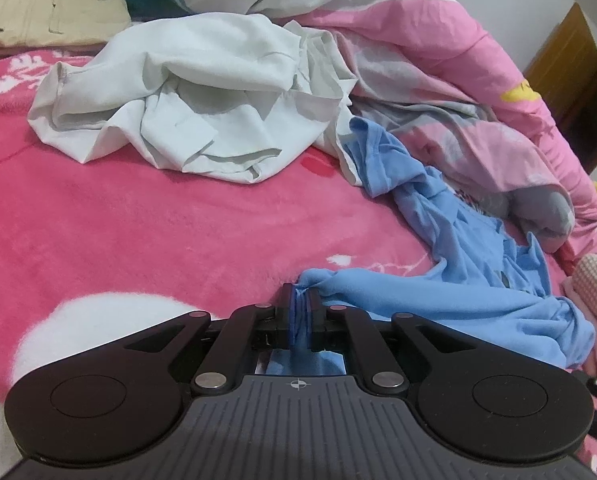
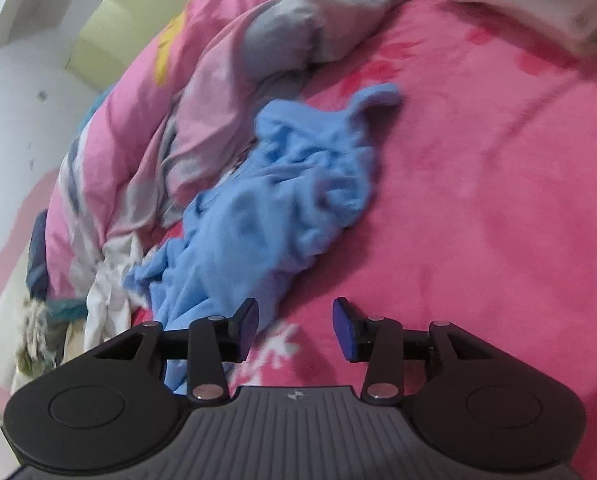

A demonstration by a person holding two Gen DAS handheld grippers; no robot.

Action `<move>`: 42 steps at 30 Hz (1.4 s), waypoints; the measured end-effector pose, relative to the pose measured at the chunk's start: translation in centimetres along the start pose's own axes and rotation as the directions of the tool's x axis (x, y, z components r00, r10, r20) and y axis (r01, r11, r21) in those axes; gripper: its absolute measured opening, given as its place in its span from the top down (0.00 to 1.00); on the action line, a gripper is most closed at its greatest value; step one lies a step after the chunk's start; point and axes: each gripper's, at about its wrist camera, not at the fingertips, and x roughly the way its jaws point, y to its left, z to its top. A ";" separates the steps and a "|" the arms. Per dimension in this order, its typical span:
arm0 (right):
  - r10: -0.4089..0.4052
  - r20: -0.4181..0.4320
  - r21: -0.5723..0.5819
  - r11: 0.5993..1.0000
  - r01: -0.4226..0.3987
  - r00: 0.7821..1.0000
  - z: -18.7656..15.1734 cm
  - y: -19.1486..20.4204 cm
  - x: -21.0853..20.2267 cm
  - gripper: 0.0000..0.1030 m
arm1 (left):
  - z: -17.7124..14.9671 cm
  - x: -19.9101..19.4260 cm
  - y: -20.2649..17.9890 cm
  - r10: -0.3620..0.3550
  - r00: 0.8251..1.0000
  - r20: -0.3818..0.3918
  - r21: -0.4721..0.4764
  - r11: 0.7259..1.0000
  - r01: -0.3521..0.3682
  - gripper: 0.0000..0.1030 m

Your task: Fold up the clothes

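Two views, and the left wrist comes first. Here my left gripper [image 1: 302,300] is clamped tight on a bunched fold of the blue shirt [image 1: 450,256], the cloth pinched between both pads and spilling out behind them. From that pinch the shirt trails away to the right and up across the pink blanket [image 1: 158,216], ending against the rumpled pink quilt [image 1: 438,64]. A crumpled white garment [image 1: 186,108] lies further back on the blanket, its right edge touching the blue shirt's far end. Beyond it, at the top left, sits a folded beige garment [image 1: 54,12].

From the right wrist, my right gripper [image 2: 294,326] stands partly open with nothing between its pads; only the pink blanket [image 2: 478,200] shows in the gap. The blue shirt [image 2: 282,184] lies crumpled ahead and to the left, its near edge passing just behind my left finger [image 2: 246,328]. Whether that finger touches the cloth I cannot tell. The pink quilt [image 2: 146,120] is heaped along the shirt's left side.
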 end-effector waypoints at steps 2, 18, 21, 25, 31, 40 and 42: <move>0.029 -0.029 -0.048 0.998 -0.030 0.999 -0.3 1.3 0.7 0.57 | -0.1 0.0 -0.1 0.002 1.000 0.004 0.005 1.000 -0.002 0.95; 0.010 0.147 -0.079 0.997 0.002 0.989 7.6 7.1 1.7 0.96 | -0.1 0.1 0.2 -0.001 1.000 0.012 -0.002 1.000 0.001 0.94; 0.023 0.170 -0.056 0.998 -0.014 0.985 9.9 6.9 3.6 0.96 | -0.1 0.1 0.1 0.001 1.000 0.013 0.003 1.000 -0.001 0.94; 0.030 0.091 -0.091 0.996 -0.022 0.995 12.6 6.1 9.0 0.95 | -0.1 0.2 0.1 0.004 1.000 0.015 0.009 1.000 -0.004 0.94; -0.138 -0.089 -0.058 0.989 0.133 0.986 13.2 3.1 13.6 0.71 | -0.1 0.2 0.0 0.006 1.000 0.017 0.011 1.000 -0.006 0.94; 0.167 -0.058 0.185 0.971 -0.154 0.984 9.1 0.2 5.3 0.58 | -0.1 0.2 0.0 0.005 1.000 0.017 0.000 1.000 -0.005 0.94; 0.198 -0.117 0.238 0.957 -0.166 0.973 7.1 0.0 5.6 0.58 | -0.1 0.2 0.1 0.004 1.000 0.018 -0.002 1.000 -0.004 0.94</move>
